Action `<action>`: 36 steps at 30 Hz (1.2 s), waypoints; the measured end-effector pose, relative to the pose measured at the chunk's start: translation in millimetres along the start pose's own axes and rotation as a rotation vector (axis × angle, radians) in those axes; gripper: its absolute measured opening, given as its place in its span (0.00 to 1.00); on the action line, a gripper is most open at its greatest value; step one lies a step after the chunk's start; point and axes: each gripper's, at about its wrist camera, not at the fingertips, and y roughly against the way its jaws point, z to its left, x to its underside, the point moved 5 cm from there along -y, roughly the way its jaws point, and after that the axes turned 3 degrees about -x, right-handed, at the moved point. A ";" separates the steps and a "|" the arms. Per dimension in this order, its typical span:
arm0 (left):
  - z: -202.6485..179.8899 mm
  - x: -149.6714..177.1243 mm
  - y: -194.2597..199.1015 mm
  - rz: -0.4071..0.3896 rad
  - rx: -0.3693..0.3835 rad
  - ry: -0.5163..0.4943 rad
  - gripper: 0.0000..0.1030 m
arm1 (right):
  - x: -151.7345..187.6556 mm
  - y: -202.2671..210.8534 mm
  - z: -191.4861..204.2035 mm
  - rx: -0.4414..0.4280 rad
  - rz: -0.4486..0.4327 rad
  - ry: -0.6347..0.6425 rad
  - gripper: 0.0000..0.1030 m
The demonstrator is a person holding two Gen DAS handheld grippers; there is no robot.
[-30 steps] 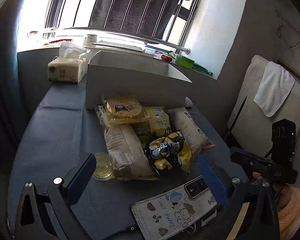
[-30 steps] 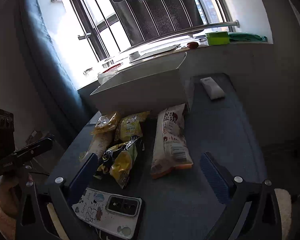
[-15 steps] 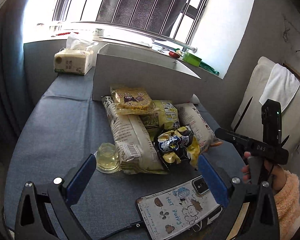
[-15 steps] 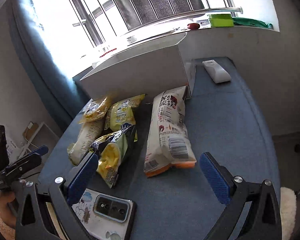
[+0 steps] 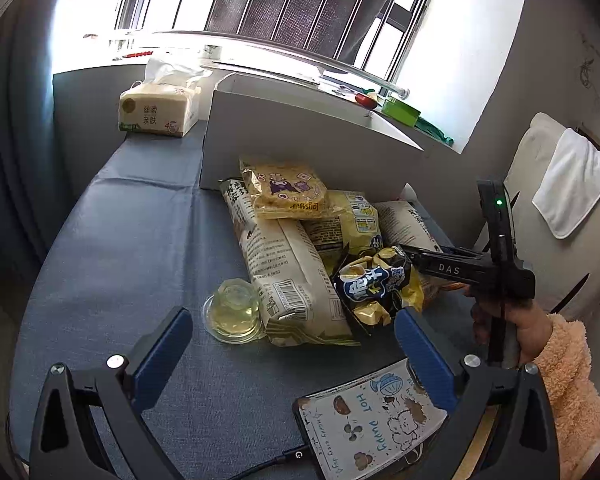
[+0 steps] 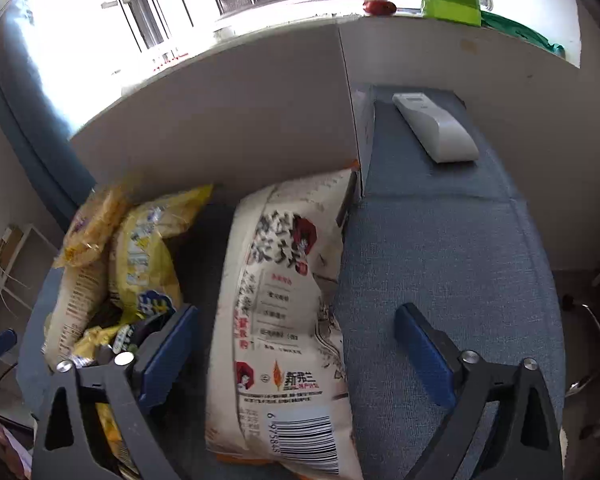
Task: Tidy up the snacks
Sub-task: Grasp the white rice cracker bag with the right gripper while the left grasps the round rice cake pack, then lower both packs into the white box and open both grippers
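Observation:
Several snack bags lie in a pile on the blue table in front of a white box [image 5: 300, 148]. A long cream bag [image 5: 288, 272], a yellow square pack [image 5: 284, 192], a yellow bag [image 5: 348, 220] and a dark blue-yellow chip bag [image 5: 376, 284] show in the left wrist view. My left gripper [image 5: 292, 344] is open, above the table's near edge. My right gripper [image 6: 296, 344] is open, its jaws straddling a white bag with red print [image 6: 288, 304], which also shows in the left wrist view [image 5: 408, 220]. The right gripper body appears there too [image 5: 472, 268].
A small glass cup [image 5: 234, 310] sits left of the cream bag. A phone in a cartoon case [image 5: 372, 420] lies at the near edge with a cable. A tissue pack [image 5: 156, 110] stands at back left. A white remote [image 6: 436, 128] lies right of the box.
My right gripper has moved forward and down over the white bag with red print, which now lies between its open fingers. My left gripper has edged closer to the pile.

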 end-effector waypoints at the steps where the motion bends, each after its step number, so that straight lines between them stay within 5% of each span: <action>1: 0.1 -1.7 -1.4 0.000 0.002 0.001 1.00 | 0.5 1.7 2.4 -0.003 -0.011 0.012 0.58; 6: -3.6 -16.1 -9.0 0.004 0.001 -0.009 1.00 | 7.4 12.8 -7.7 -0.067 -0.034 -0.070 0.45; 17: -26.7 -93.1 -80.2 0.050 -0.069 -0.087 1.00 | 30.3 72.6 -18.2 -0.190 -0.146 -0.195 0.45; 21: -24.5 -101.3 -122.4 0.131 -0.151 -0.101 1.00 | 33.0 90.5 -12.4 -0.208 -0.174 -0.188 0.45; 27: -13.5 -98.2 -139.0 0.141 -0.182 -0.077 1.00 | 40.2 104.2 -11.2 -0.238 -0.188 -0.185 0.45; 29: -13.5 -97.6 -135.2 0.131 -0.178 -0.095 0.73 | 42.0 104.2 -12.5 -0.258 -0.182 -0.193 0.45; 36: -14.1 -102.9 -91.4 0.048 -0.063 -0.118 0.73 | 42.5 104.6 -9.1 -0.268 -0.181 -0.191 0.45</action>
